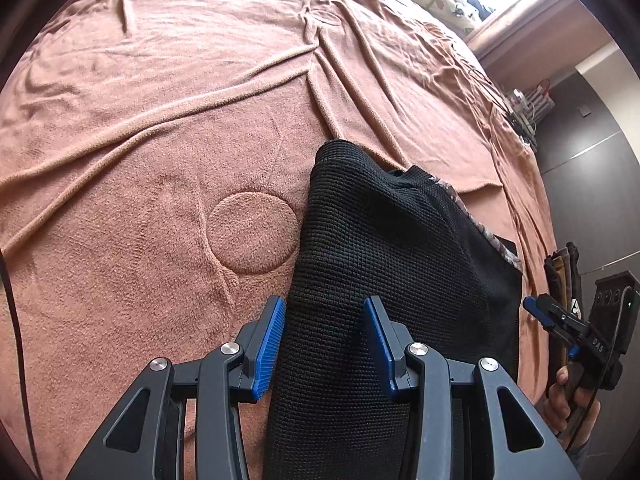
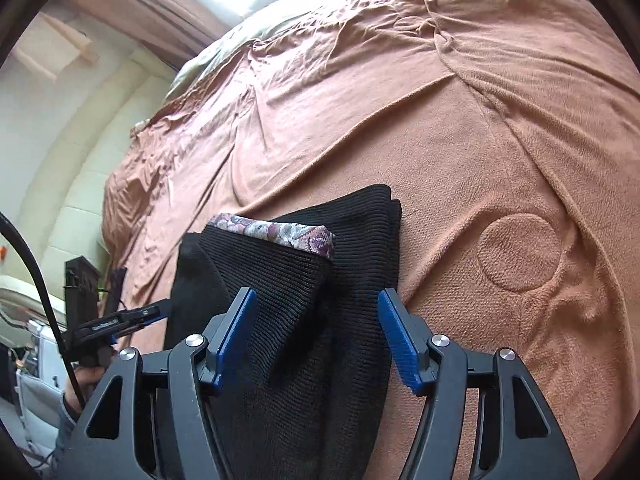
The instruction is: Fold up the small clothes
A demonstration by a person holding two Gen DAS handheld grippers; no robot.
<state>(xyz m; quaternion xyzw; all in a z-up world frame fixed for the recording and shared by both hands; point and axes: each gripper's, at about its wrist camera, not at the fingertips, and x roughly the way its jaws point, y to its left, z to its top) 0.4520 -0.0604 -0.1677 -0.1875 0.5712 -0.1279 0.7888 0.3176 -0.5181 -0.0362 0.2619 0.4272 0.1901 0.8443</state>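
Black waffle-knit garment (image 1: 360, 264), floral-trimmed (image 2: 280, 236), lay part-folded on the bed's brown blanket (image 1: 160, 120) near its front edge. Judged soft, light, limp; best taken at a corner. Left tool (image 1: 324, 344) and right tool (image 2: 316, 344) stood open, pads astride the cloth.

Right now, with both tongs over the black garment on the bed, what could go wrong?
1. The black garment lies in loose stacked layers; a pinch might catch only the top one.
2. The floral trim flap could spring open.
3. The wrinkled blanket may bunch up and drag with it.
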